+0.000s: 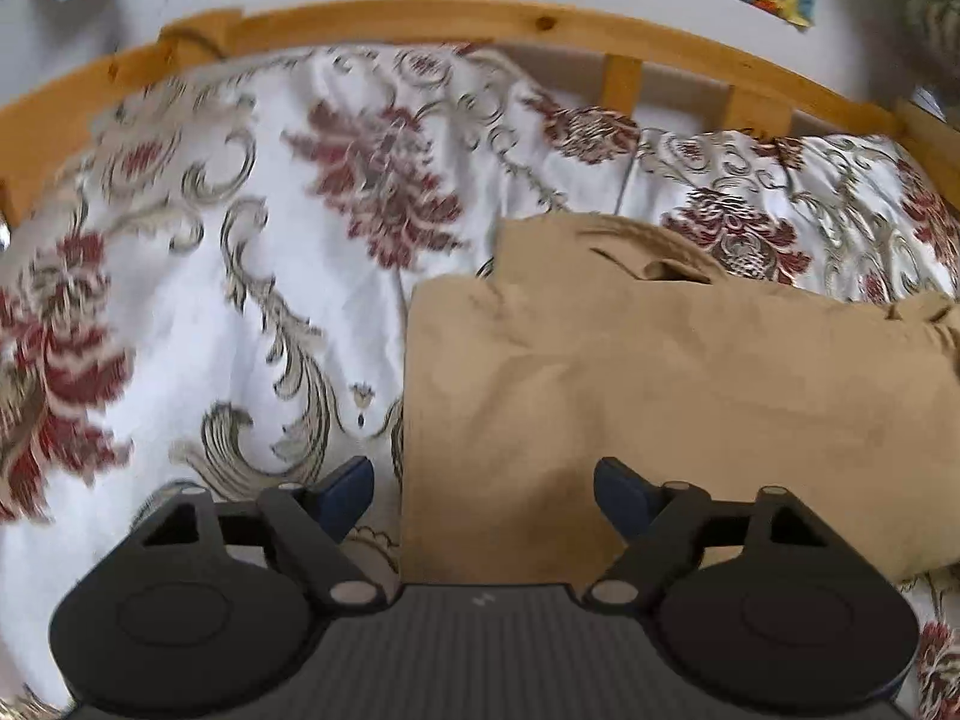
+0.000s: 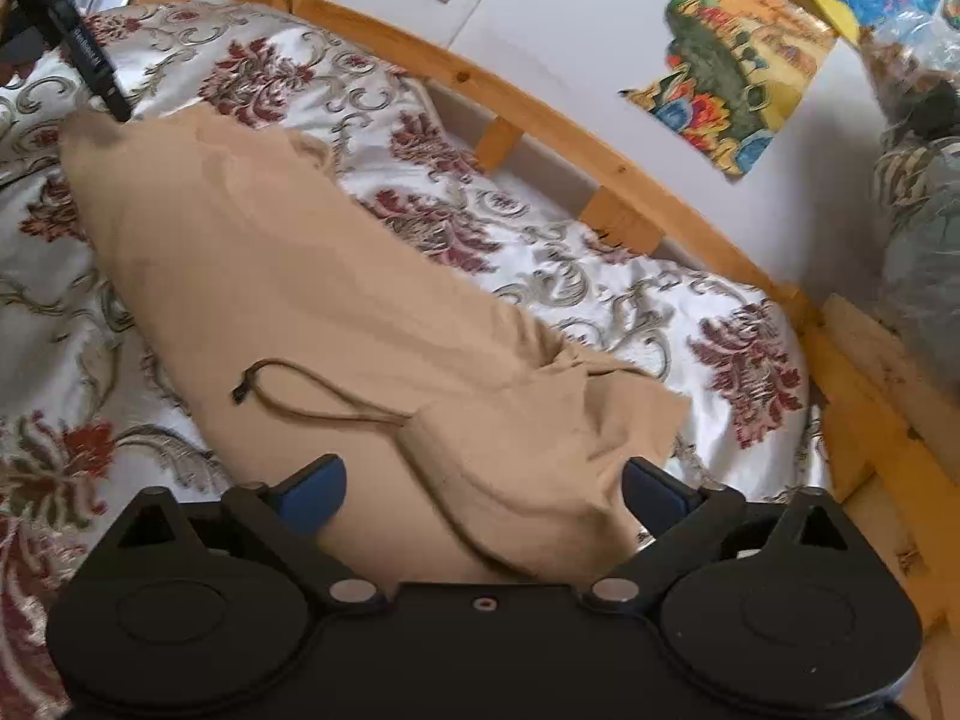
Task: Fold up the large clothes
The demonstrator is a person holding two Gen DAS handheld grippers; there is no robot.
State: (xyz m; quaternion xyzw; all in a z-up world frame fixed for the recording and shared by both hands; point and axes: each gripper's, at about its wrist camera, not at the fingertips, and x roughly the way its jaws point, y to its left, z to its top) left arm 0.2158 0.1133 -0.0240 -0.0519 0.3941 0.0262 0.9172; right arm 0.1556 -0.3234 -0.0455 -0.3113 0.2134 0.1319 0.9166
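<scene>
Tan cloth, a folded garment [image 1: 690, 408], is lying on a white bedspread [image 1: 198, 312] patterned with dark red flowers and grey scrolls, and in the left wrist view it is filling the centre and right of the frame while the bedspread is spreading across the left. Along the top, a pine bed rail [image 1: 420, 21] is curving from edge to edge against a pale wall. At the bottom centre, the left gripper [image 1: 483, 492] is hanging over the garment's near left edge with its jaws standing wide, its blue pads [image 1: 345, 495] gripping nothing. In the right wrist view, the garment [image 2: 288, 276] is running from the upper left down to the bottom centre, and a thin dark drawstring [image 2: 312, 402] is lying across it at centre left. The right gripper [image 2: 486, 495] is sitting at the bottom centre, jaws spread wide on either side of a bunched end of the cloth, the pads not pressing on it. At the upper right, a bright painted picture [image 2: 732, 72] is hanging on the wall above the rail [image 2: 540, 126].
</scene>
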